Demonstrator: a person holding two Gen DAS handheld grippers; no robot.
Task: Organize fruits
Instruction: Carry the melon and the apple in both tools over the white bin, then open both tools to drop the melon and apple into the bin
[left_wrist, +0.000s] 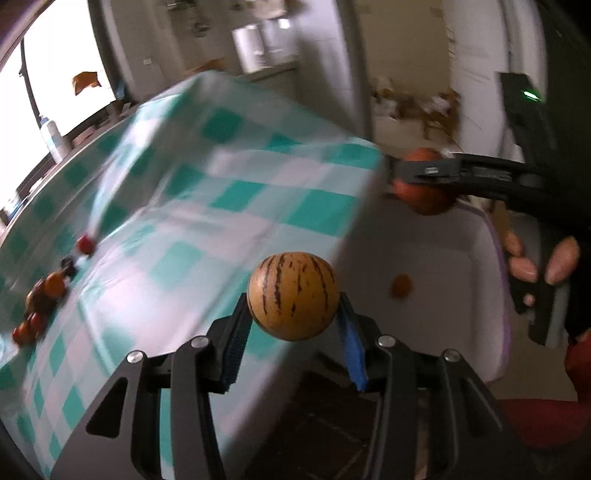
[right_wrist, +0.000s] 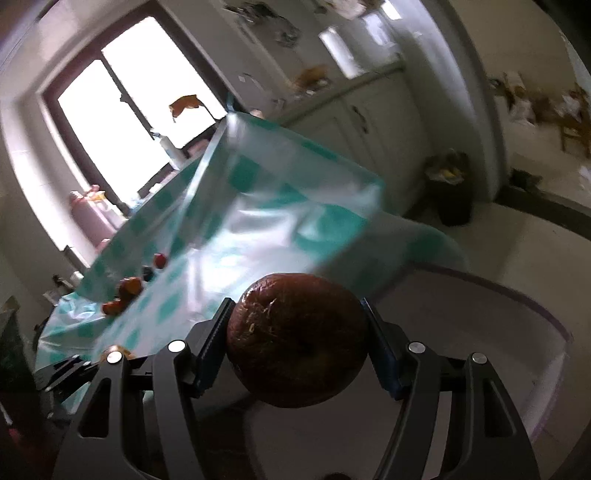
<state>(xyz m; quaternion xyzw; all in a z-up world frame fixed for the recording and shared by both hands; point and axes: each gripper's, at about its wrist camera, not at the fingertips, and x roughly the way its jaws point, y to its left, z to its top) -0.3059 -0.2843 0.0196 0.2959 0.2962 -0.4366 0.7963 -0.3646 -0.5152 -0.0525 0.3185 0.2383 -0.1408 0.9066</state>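
My left gripper (left_wrist: 293, 314) is shut on a round tan fruit with dark stripes (left_wrist: 293, 295), held above the table's right edge. My right gripper (right_wrist: 297, 328) is shut on a dark red-brown fruit (right_wrist: 297, 339); it also shows in the left wrist view (left_wrist: 423, 184), held over a pale bin with a purple rim (left_wrist: 495, 280). A small orange fruit (left_wrist: 401, 286) lies inside the bin. Several small red and orange fruits (left_wrist: 51, 286) lie on the checked teal tablecloth (left_wrist: 221, 184) at the left, also in the right wrist view (right_wrist: 129, 286).
The bin (right_wrist: 554, 332) stands beside the table's right edge, below the table top. A window (right_wrist: 122, 110) with bottles on its sill is behind the table. Cabinets (right_wrist: 369, 110) and a dark waste bin (right_wrist: 450, 188) stand on the floor at the back right.
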